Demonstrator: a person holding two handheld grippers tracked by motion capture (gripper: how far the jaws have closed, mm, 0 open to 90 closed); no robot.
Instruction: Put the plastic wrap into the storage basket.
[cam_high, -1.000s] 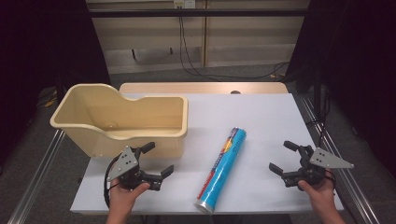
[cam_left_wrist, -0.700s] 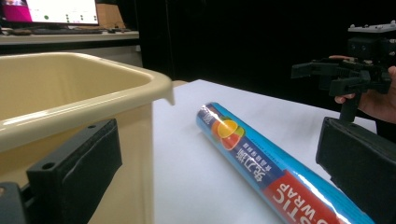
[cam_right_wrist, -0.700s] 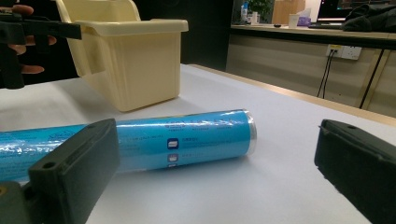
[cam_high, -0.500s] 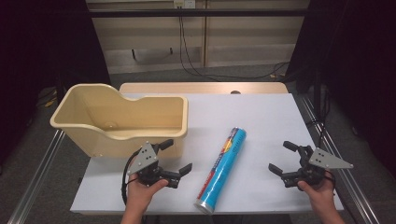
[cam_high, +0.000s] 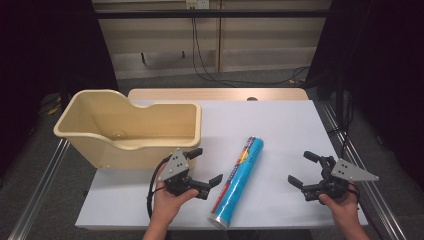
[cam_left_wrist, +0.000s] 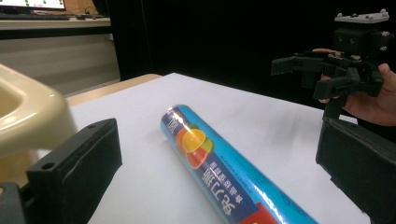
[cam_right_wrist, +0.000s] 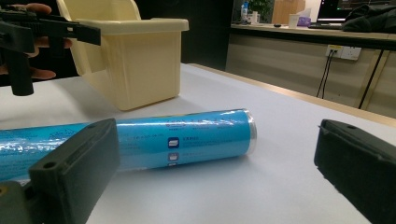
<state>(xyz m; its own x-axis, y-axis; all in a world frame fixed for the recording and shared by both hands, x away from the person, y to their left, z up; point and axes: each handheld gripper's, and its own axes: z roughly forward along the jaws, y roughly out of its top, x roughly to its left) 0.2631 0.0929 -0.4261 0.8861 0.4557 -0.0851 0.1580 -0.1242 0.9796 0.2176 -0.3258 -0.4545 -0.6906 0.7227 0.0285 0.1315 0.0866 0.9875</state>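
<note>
The blue tube (cam_high: 239, 182) lay flat on the white table (cam_high: 280, 125) — long axis running from the near edge away and slightly right, just beside the left gripper (cam_high: 205, 166), jaws spread, empty. The right gripper (cam_high: 302, 168) waited well apart — also spread.

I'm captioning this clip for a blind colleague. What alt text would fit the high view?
A blue tube lies diagonally on a white table, untouched, between two hand-held grippers with open jaws: the left gripper close beside it, the right gripper farther off. An empty beige plastic bin stands at the table's left.
</note>
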